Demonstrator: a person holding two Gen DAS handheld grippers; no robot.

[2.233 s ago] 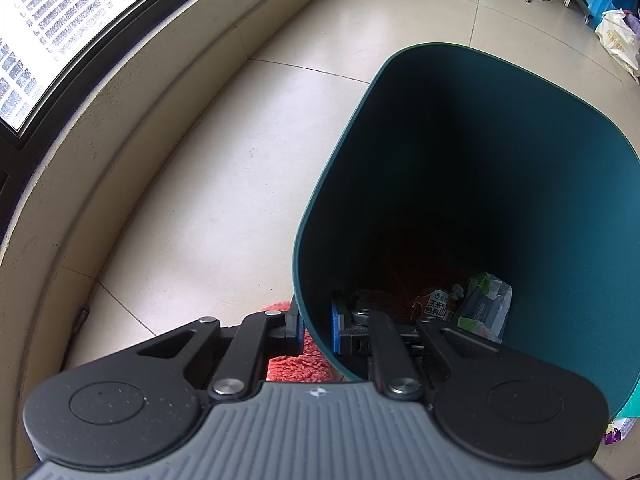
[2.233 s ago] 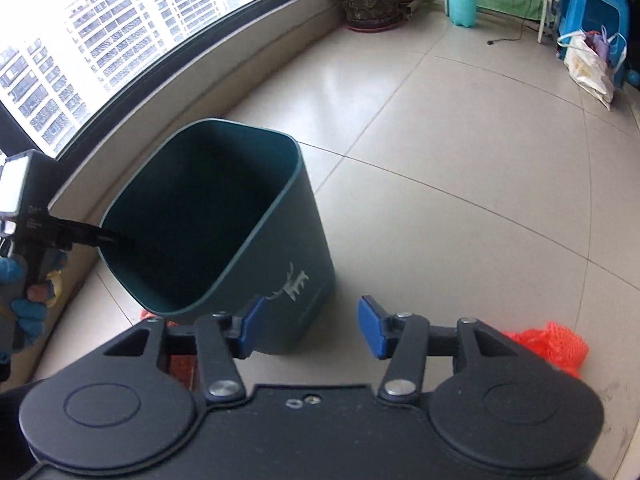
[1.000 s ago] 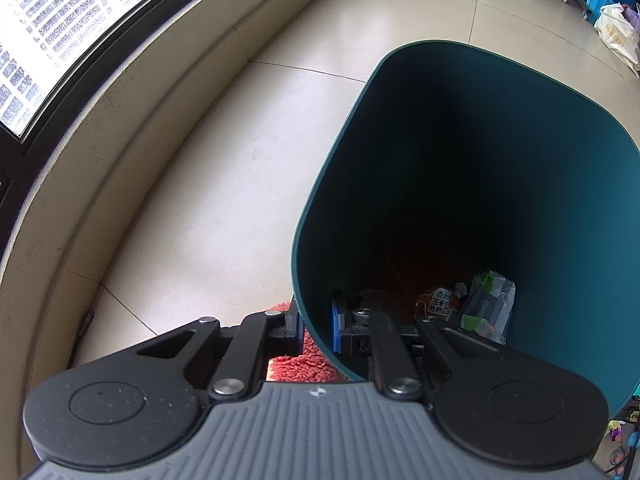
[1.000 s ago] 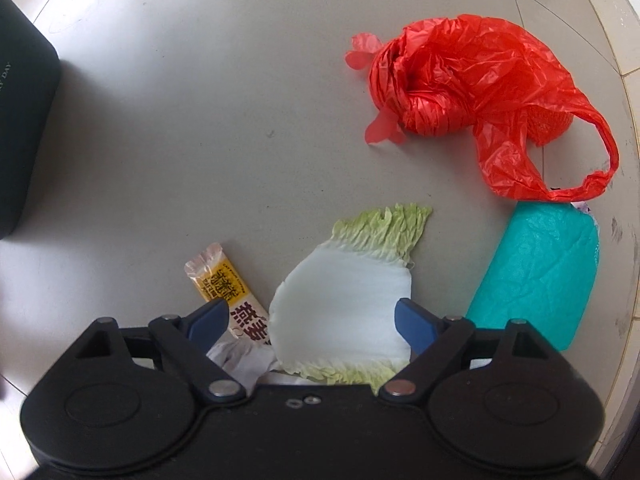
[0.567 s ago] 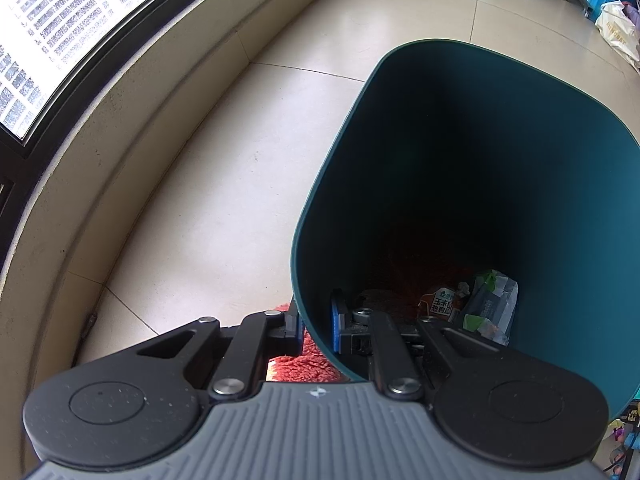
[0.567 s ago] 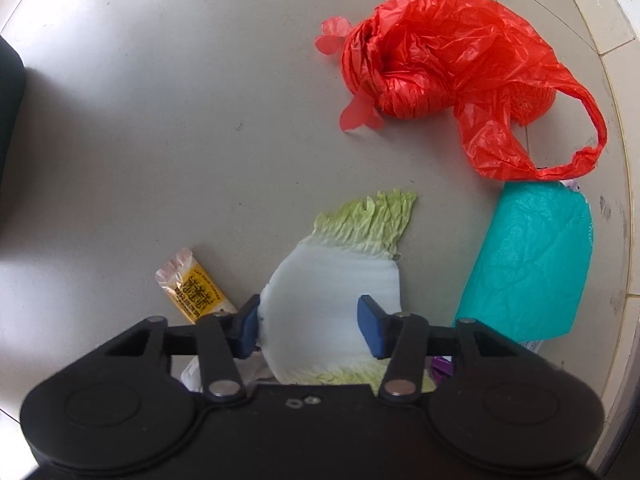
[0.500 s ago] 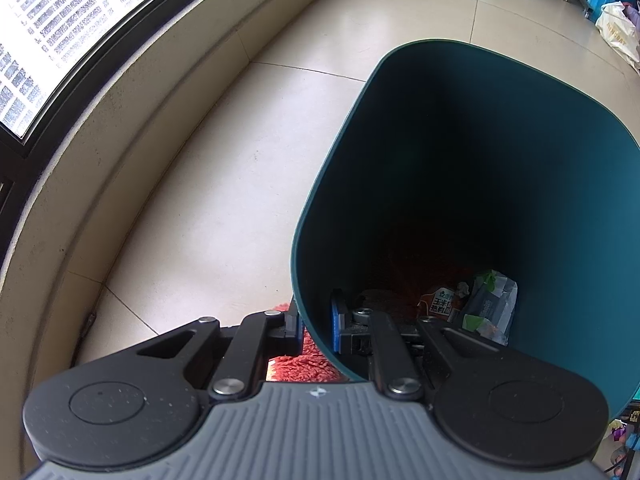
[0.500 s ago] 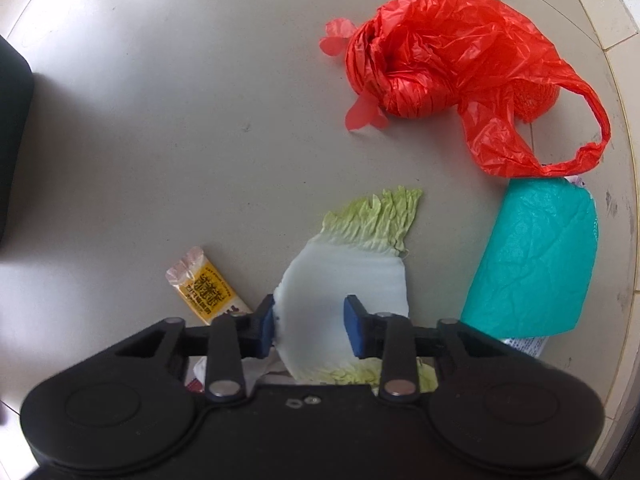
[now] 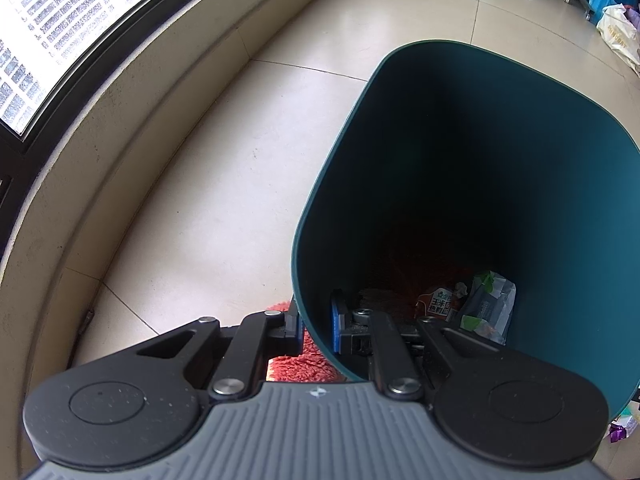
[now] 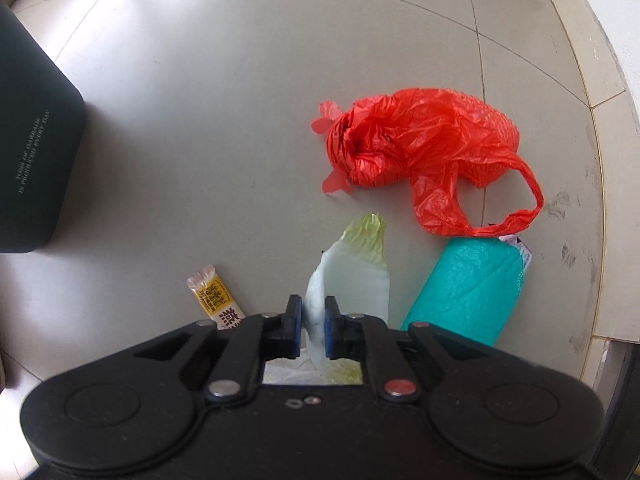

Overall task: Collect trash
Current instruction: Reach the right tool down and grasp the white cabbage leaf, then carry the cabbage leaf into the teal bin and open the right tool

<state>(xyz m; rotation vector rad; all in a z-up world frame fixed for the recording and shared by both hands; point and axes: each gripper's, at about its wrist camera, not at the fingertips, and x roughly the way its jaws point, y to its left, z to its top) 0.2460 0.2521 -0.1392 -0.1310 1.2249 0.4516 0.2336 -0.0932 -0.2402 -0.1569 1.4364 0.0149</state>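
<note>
So my right gripper (image 10: 313, 330) was pointing down with its jaws closing on the cabbage leaf (image 10: 352, 268), pads already squeezing the white stalk, while the yellow snack wrapper (image 10: 216, 298) lay just left of it, the teal bag (image 10: 466, 292) just right, and the red plastic bag (image 10: 420, 152) a bit farther out on the tile floor (image 10: 200, 100). My left gripper (image 9: 316, 326) was clamped on the near rim of the teal trash bin (image 9: 580, 240), one finger inside and one outside. A couple of wrappers (image 9: 486, 306) sat at the bottom, and the window (image 9: 60, 20) curved off beyond.
</note>
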